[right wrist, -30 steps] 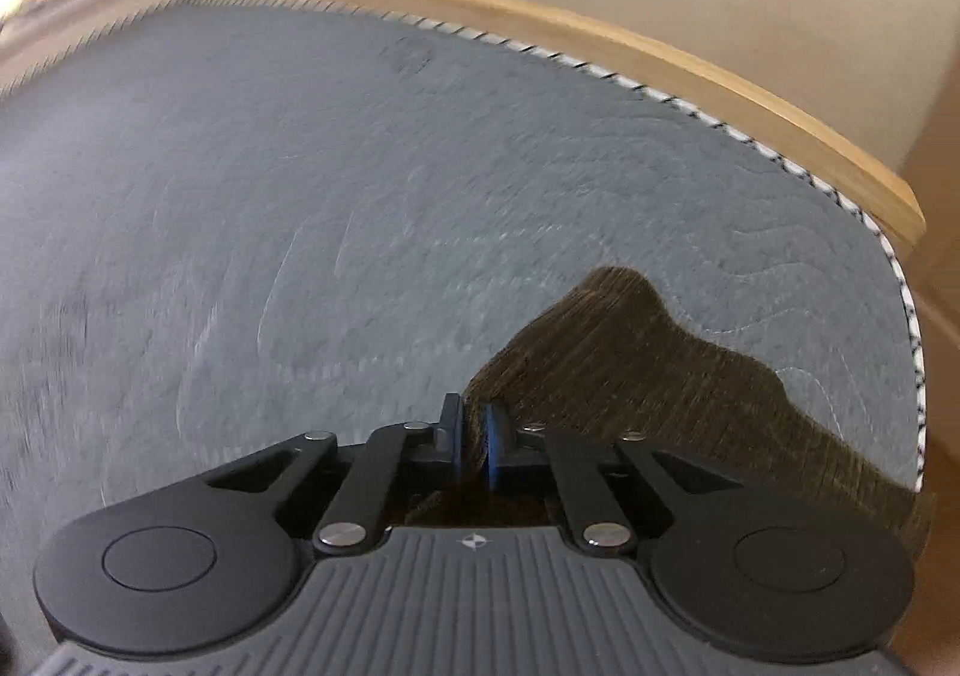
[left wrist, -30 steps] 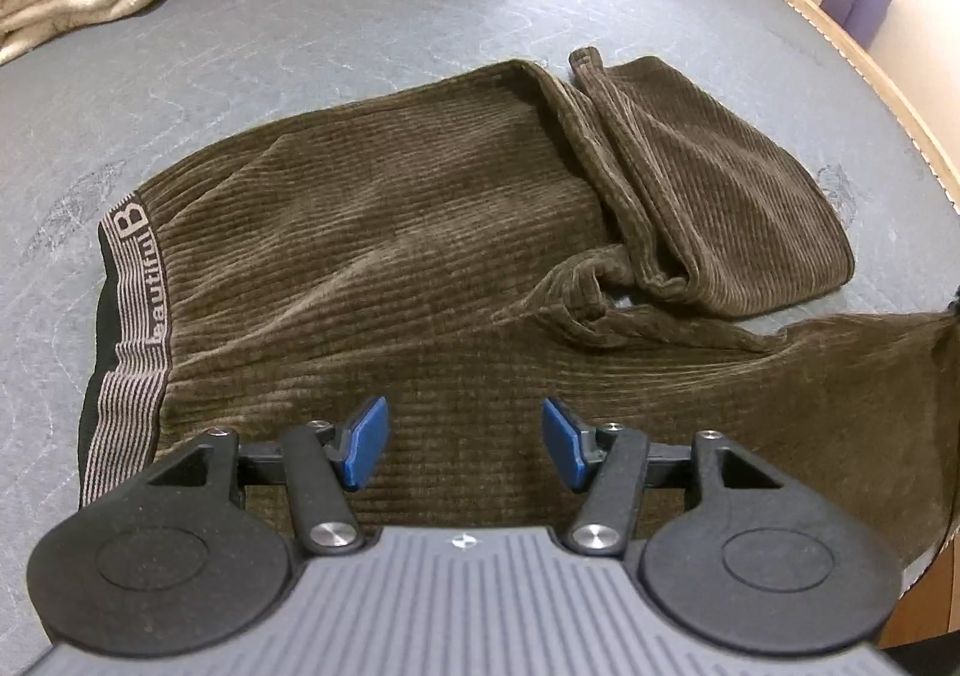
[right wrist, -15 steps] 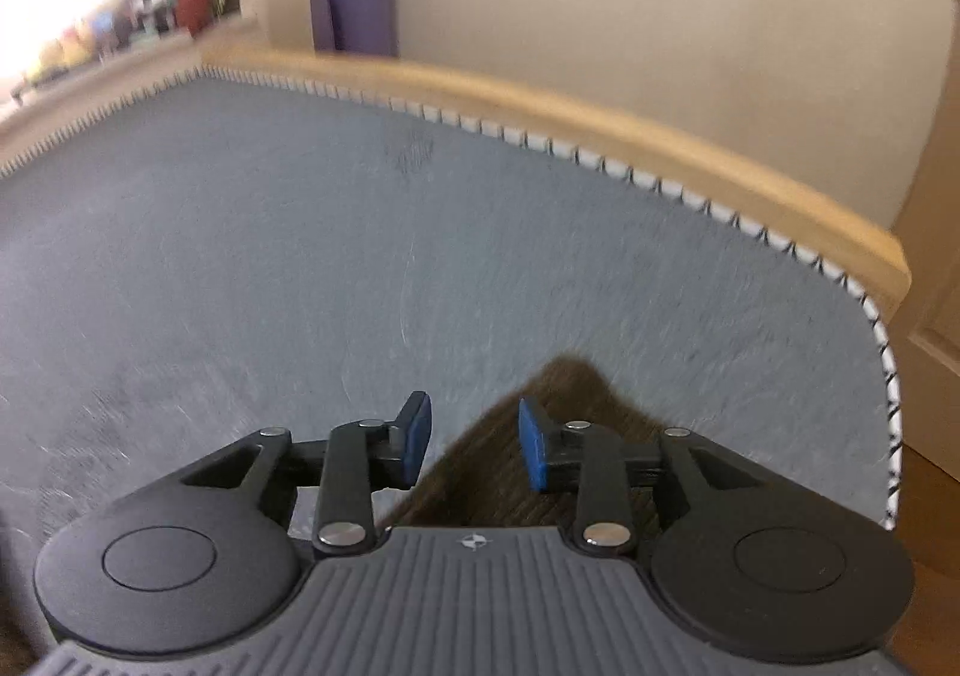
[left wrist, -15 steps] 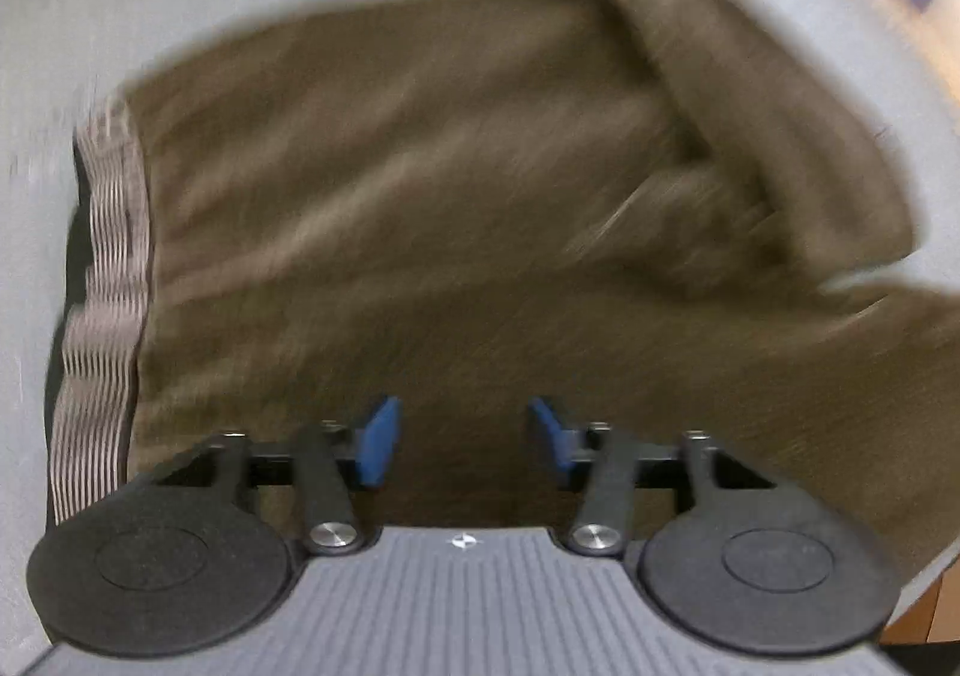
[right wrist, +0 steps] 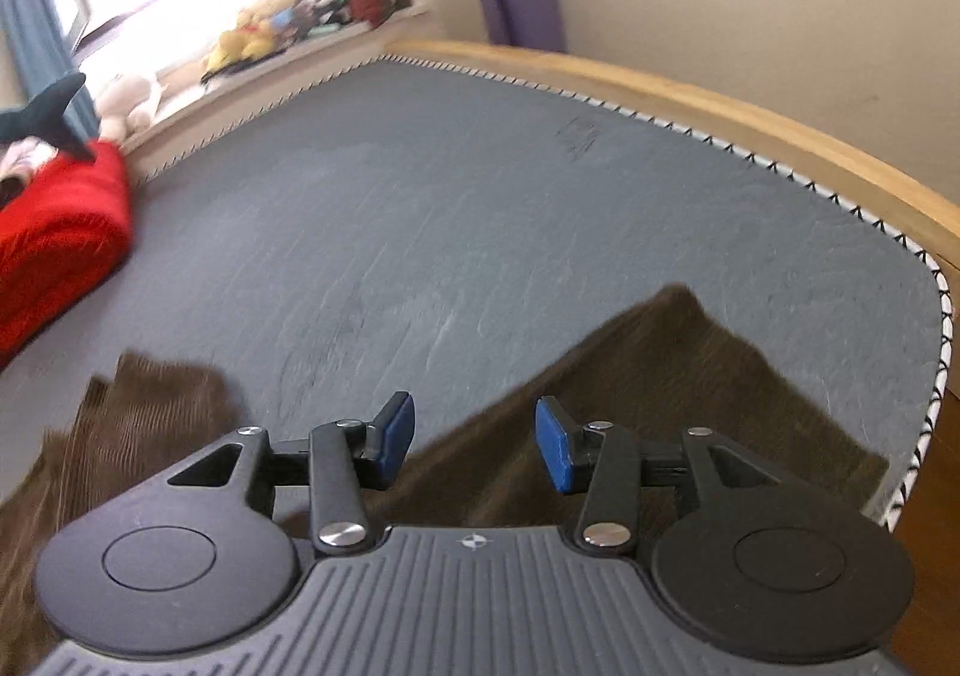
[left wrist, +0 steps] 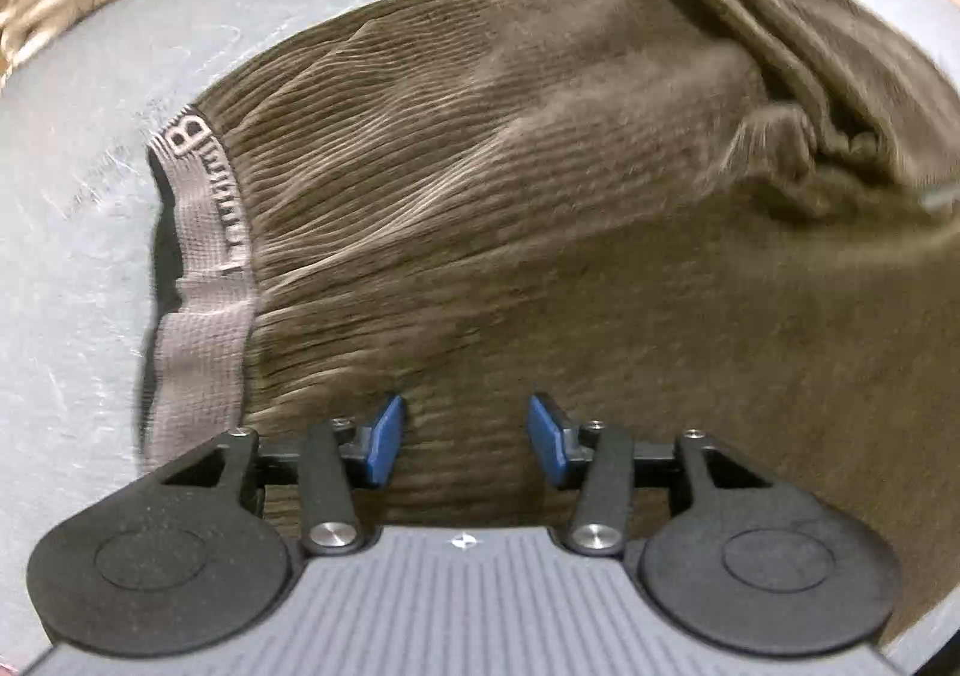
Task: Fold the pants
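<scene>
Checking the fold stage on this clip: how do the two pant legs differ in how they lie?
The far leg is doubled back on itself, bunched and creased at its fold; the near leg lies stretched out flat toward the mattress edge. The far leg ends short, well inside the mattress; the near leg reaches almost to that edge. Both are the same brown ribbed fabric, and neither is gripped.

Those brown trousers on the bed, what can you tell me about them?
The brown pants look like soft ribbed corduroy, with a grey elastic waistband bearing woven lettering. They lie spread on the grey mattress, one leg bunched and folded back over itself, the other leg end stretching toward the mattress corner. Neither gripper grips them.
</scene>
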The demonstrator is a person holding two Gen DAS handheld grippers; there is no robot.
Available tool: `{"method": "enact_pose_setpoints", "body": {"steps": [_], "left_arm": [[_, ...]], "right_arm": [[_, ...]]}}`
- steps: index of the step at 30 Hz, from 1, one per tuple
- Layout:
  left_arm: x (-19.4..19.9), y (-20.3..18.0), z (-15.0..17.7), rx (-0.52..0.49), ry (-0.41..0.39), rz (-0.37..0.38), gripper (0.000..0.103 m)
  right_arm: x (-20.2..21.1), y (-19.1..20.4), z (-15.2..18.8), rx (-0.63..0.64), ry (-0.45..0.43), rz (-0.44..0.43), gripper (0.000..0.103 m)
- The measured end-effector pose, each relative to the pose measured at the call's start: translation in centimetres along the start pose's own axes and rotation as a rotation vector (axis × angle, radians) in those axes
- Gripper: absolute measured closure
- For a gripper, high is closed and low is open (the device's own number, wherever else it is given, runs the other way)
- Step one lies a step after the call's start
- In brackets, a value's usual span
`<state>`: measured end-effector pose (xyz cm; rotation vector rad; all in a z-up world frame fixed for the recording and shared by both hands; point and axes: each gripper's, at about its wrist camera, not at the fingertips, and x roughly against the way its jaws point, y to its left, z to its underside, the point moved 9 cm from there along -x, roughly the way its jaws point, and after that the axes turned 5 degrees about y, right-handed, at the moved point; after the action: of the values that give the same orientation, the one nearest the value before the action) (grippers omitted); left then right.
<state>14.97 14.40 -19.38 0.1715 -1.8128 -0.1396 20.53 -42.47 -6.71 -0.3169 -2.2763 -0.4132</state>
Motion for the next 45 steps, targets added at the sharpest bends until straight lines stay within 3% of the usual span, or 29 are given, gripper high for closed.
{"method": "enact_pose_setpoints", "body": {"steps": [2, 4, 8, 10, 12, 14, 16, 18, 21, 26, 30, 32, 33, 34, 42, 45], "left_arm": [[0.7, 1.2, 0.6, -0.046, 0.027, -0.097, 0.049], [2.4, 2.6, 0.6, -0.009, 0.022, -0.133, 0.050], [7.9, 3.0, -2.7, 0.135, -0.120, -0.013, 0.050], [10.6, 2.2, -4.7, 0.148, -0.209, 0.046, 0.051], [13.2, 1.1, -6.7, 0.105, -0.328, 0.085, 0.067], [14.6, -0.5, -8.1, 0.056, -0.402, 0.108, 0.090], [14.4, -1.3, -8.4, 0.023, -0.443, 0.147, 0.093], [12.0, -1.9, -7.9, 0.011, -0.382, 0.152, 0.093], [9.0, -2.3, -8.0, 0.090, -0.252, 0.167, 0.093], [9.7, -3.7, -10.2, 0.109, -0.281, 0.218, 0.091], [8.7, -5.3, -11.5, 0.091, -0.278, 0.237, 0.088], [8.1, -5.1, -11.6, 0.103, -0.261, 0.224, 0.087], [8.0, -4.7, -11.4, 0.110, -0.247, 0.220, 0.087], [7.6, -4.6, -11.5, 0.117, -0.233, 0.217, 0.087], [6.0, -4.3, -12.3, 0.129, -0.192, 0.226, 0.082], [5.2, -4.1, -12.4, 0.131, -0.168, 0.219, 0.082]], "right_arm": [[1.0, 0.2, 0.1, -0.006, -0.014, -0.013, 0.056], [1.9, 1.2, 0.4, 0.014, -0.033, -0.032, 0.056], [3.0, 4.7, 0.9, 0.099, -0.065, -0.083, 0.056], [3.5, 6.8, 0.9, 0.141, -0.090, -0.117, 0.056], [3.8, 8.9, 0.8, 0.185, -0.115, -0.145, 0.056], [4.0, 10.8, 0.8, 0.229, -0.134, -0.167, 0.056], [3.8, 12.1, 0.8, 0.252, -0.135, -0.188, 0.068], [3.1, 13.2, 0.8, 0.250, -0.114, -0.219, 0.081], [1.2, 14.0, 0.5, 0.236, -0.077, -0.242, 0.085], [-3.1, 16.0, -0.6, 0.225, -0.014, -0.277, 0.085], [-7.5, 18.4, -1.4, 0.257, 0.046, -0.298, 0.077], [-9.5, 19.4, -2.3, 0.277, 0.029, -0.276, 0.068], [-10.5, 19.7, -2.4, 0.279, 0.038, -0.264, 0.057], [-11.8, 20.1, -2.4, 0.285, 0.062, -0.256, 0.052], [-19.7, 20.9, -1.6, 0.256, 0.207, -0.214, 0.051], [-20.8, 21.8, -1.1, 0.254, 0.249, -0.249, 0.053]]}}
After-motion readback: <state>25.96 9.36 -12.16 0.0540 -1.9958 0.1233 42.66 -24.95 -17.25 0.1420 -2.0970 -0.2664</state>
